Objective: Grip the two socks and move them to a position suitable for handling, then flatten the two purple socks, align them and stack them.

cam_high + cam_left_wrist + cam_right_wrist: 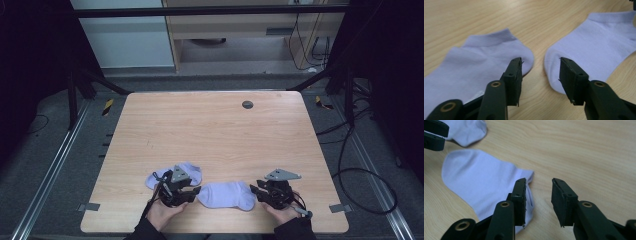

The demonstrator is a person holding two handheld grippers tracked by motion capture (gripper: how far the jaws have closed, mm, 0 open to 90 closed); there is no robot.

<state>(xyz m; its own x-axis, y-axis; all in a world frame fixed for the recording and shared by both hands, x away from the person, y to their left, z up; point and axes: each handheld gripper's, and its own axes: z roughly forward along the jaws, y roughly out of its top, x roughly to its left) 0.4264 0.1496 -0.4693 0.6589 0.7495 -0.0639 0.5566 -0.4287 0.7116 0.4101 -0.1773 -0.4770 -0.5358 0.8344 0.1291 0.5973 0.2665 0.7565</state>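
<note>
- 2 socks: left sock [476, 60], right sock [227, 194], soft, light, floppy.
- My left gripper [540, 75] & right gripper [538, 197]: both released, nothing btwn jaws.
- Best grab: pinch cuff edge.

Left claw [192, 190] parted, right claw [254, 190] parted
</note>
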